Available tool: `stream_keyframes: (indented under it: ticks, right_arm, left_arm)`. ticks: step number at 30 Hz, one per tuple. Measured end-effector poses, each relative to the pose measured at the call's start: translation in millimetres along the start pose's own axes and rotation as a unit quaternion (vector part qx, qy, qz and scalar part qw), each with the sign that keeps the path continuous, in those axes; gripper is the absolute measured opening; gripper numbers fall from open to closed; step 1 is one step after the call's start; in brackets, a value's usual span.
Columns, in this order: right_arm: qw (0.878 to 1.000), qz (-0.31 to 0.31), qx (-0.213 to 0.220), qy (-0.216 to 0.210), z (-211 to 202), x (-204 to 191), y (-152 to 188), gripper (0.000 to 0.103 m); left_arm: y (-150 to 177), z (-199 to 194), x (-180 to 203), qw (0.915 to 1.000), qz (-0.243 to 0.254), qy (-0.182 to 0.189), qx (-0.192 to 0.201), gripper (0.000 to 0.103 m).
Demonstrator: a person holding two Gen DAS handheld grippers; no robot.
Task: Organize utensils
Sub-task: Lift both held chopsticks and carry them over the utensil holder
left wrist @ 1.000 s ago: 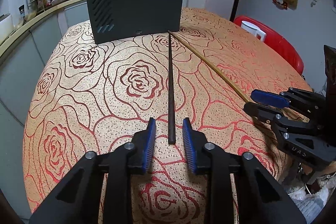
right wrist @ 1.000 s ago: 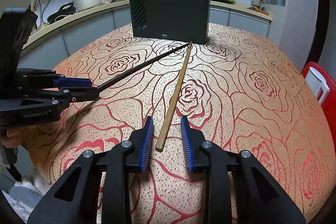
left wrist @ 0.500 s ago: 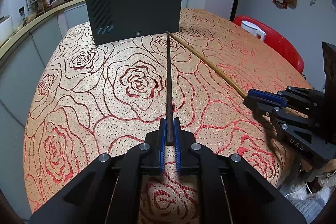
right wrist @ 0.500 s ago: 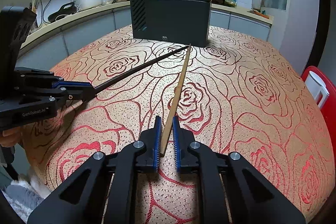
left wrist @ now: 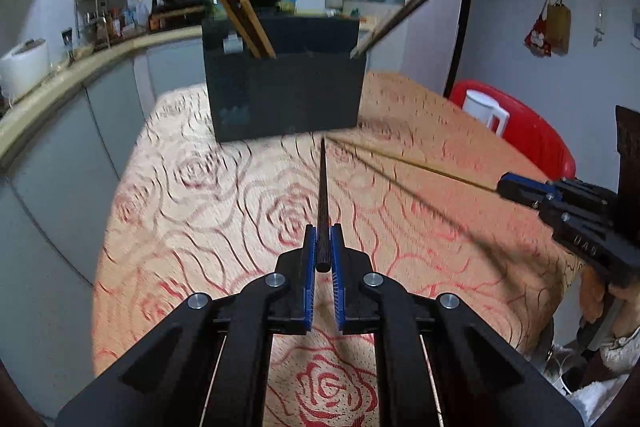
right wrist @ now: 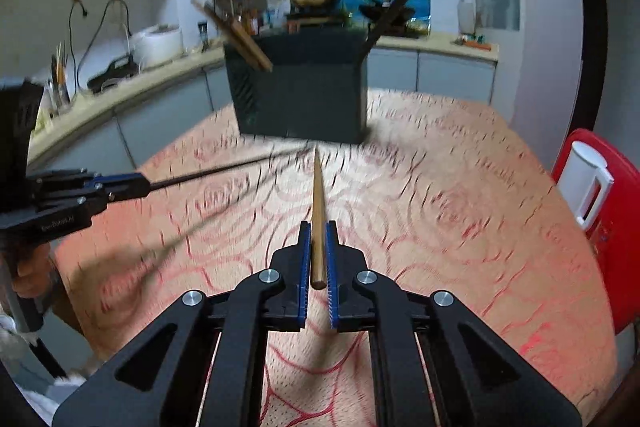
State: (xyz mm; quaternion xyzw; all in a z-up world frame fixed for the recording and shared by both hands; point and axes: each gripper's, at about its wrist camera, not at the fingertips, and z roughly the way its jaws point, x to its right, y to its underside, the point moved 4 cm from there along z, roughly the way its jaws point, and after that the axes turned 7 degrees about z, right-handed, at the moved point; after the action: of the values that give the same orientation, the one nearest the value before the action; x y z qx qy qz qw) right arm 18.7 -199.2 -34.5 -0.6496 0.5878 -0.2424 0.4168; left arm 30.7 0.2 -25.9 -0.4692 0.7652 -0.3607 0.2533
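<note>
My left gripper is shut on the thick end of a dark chopstick and holds it lifted above the table, tip toward the black utensil holder. My right gripper is shut on a light wooden chopstick, also lifted and pointing at the holder. Each gripper shows in the other's view: the right, the left. The holder has several chopsticks leaning in its left and right compartments.
The table wears a rose-patterned cloth. A red chair with a white kettle stands at the right. A kitchen counter with a rice cooker runs behind and to the left.
Both grippers closed on their chopsticks, then lifted them off the cloth. The view is now higher and tilted up toward the holder.
</note>
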Motion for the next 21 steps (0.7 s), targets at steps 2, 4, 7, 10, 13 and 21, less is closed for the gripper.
stream_keyframes:
  ticks: [2,4,7,10,13,21]
  right_arm:
    - [1.0,0.004,0.013,-0.004,-7.2,3.3,-14.5,0.008]
    - [1.0,0.006,0.027,-0.009,-14.2,6.5,-30.3,0.007]
    - [0.998,0.013,0.052,-0.023,-25.0,11.8,-60.3,0.007]
    - [0.997,0.017,0.071,-0.035,-28.6,15.1,-84.7,0.007]
    - [0.995,0.023,0.081,-0.048,-28.2,17.5,-106.1,0.007]
    - [0.993,0.051,0.068,-0.083,-6.7,20.2,-147.4,0.007]
  left_arm:
    - [-11.0,-6.8,-3.2,0.9999,0.004,-0.009,0.011,0.007]
    - [-26.8,-14.9,-8.0,0.9996,0.006,-0.015,0.024,0.007]
    - [-46.6,-23.4,-15.3,0.999,0.003,-0.018,0.04,0.007]
    - [-67.0,-29.9,-22.9,0.9983,0.002,-0.019,0.056,0.007]
    - [-85.7,-30.9,-28.8,0.9977,0.004,-0.025,0.063,0.007]
    - [-121.3,-21.0,-42.6,0.9976,-0.007,-0.024,0.065,0.007]
